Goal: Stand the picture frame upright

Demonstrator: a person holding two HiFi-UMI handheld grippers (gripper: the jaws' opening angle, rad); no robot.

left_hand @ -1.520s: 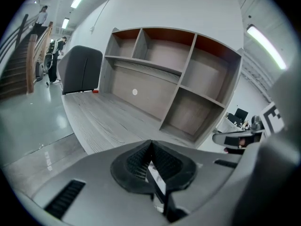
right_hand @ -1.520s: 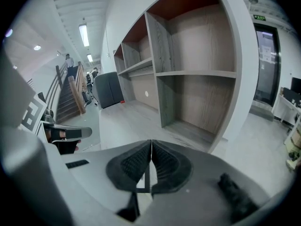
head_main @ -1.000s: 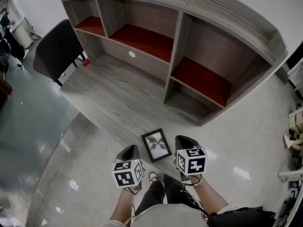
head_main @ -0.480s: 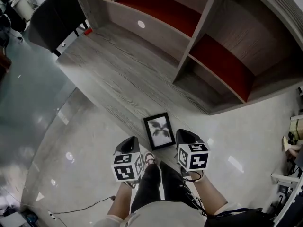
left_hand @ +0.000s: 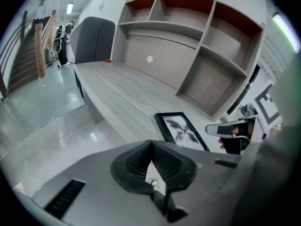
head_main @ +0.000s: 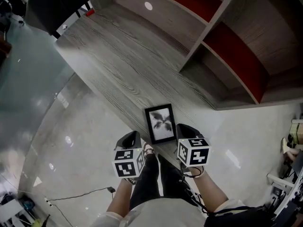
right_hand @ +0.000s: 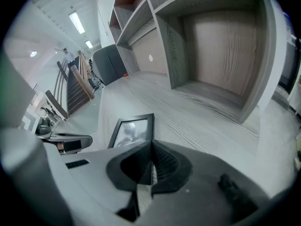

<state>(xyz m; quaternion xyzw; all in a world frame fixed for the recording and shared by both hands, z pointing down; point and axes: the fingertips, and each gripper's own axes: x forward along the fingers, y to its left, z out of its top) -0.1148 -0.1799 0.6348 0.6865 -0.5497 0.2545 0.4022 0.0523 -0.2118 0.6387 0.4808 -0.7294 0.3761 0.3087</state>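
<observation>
- The picture frame (head_main: 160, 123) lies flat and face up on the grey wood-grain counter (head_main: 118, 65), close to the counter's near edge. It has a black border and holds a black-and-white leaf-like print.
- The left hand-held gripper (head_main: 132, 137) hangs just left of the frame's near end, over the glossy floor (head_main: 71, 141) at the counter's edge. In the left gripper view its jaws are pressed together with nothing between them (left_hand: 151, 147), and the frame (left_hand: 181, 130) lies ahead and slightly to the right of them.
- The right hand-held gripper (head_main: 184, 129) sits just beside the frame's near right corner. Its jaws are also pressed together and hold nothing (right_hand: 151, 149), and the frame (right_hand: 131, 130) lies ahead and slightly to the left.
- Neither hand-held gripper grips the frame, which lies between the two, a little beyond their tips.
- A shelf unit (head_main: 236, 46) with red-lined compartments stands at the back of the counter.
- A dark chair (head_main: 52, 4) stands at the counter's far left end.
- The person's legs in dark trousers (head_main: 156, 183) show below the hand-held grippers, and a thin cable (head_main: 80, 195) lies on the floor.
</observation>
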